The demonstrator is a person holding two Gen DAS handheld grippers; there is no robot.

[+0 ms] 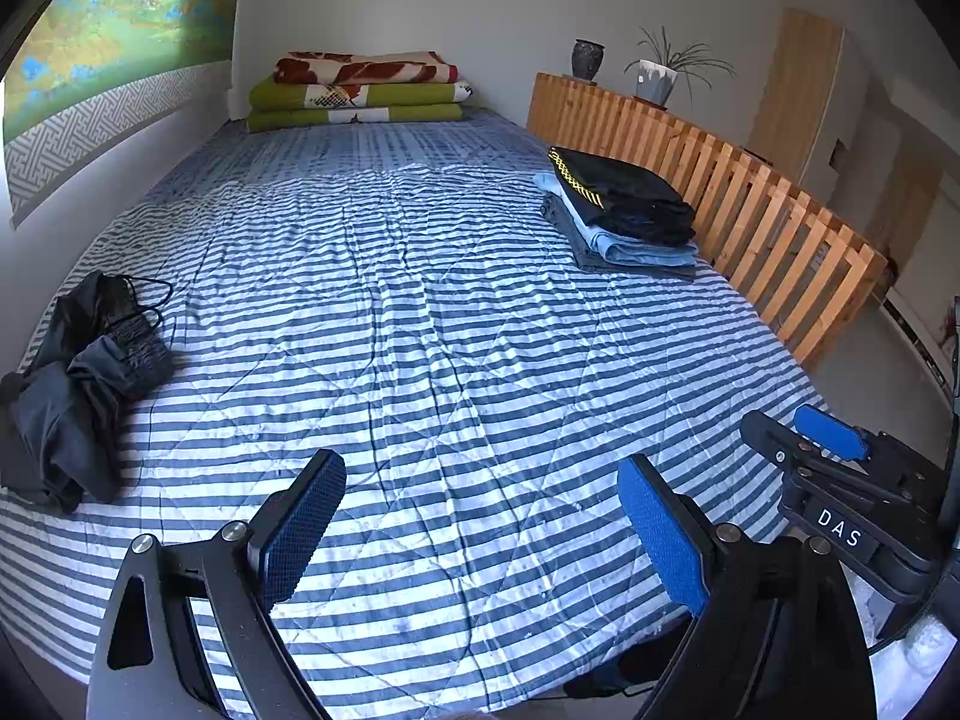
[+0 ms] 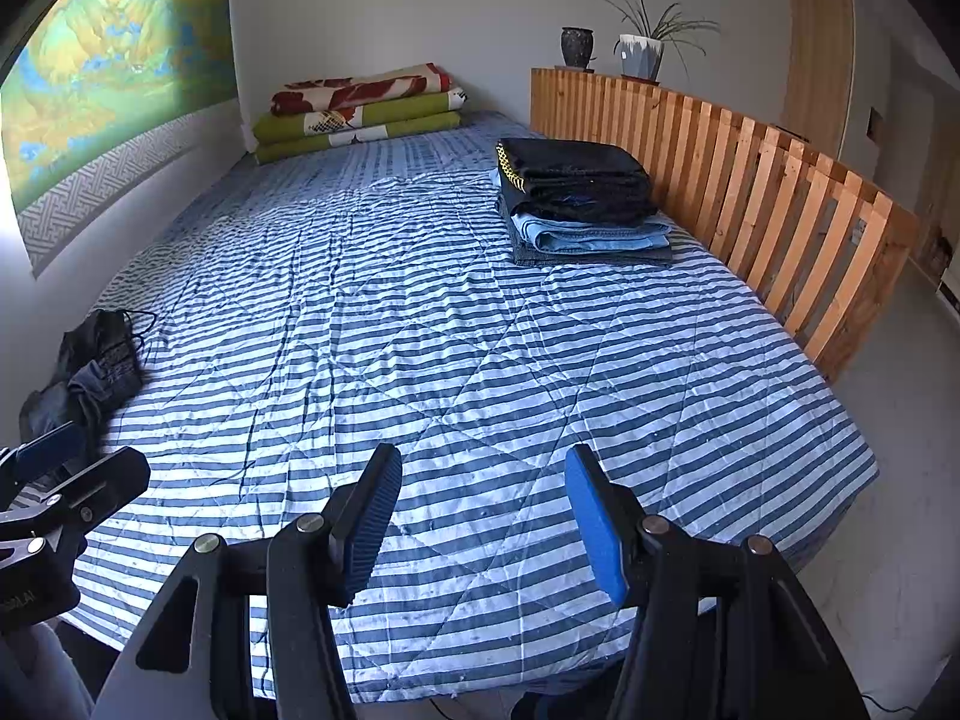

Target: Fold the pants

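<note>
A crumpled pair of dark grey pants [image 1: 78, 384] [image 2: 90, 372] lies bunched at the left edge of the striped bed [image 1: 420, 330] [image 2: 456, 348], its drawstring trailing out. A stack of folded pants [image 1: 624, 210] [image 2: 582, 198], black on top of light blue and grey, sits at the right side by the wooden rail. My left gripper [image 1: 480, 534] is open above the bed's near edge, holding nothing. My right gripper [image 2: 483, 522] is open too, with nothing between its blue pads, just right of the left one. Each gripper shows in the other's view, the right gripper [image 1: 840, 480] and the left gripper [image 2: 54, 504].
Folded blankets [image 1: 360, 90] [image 2: 360, 108] are piled at the far end of the bed. A slatted wooden rail [image 1: 720, 204] [image 2: 750, 180] borders the right side, with a dark vase [image 2: 577, 47] and potted plant [image 2: 645, 42] on it. A wall runs along the left.
</note>
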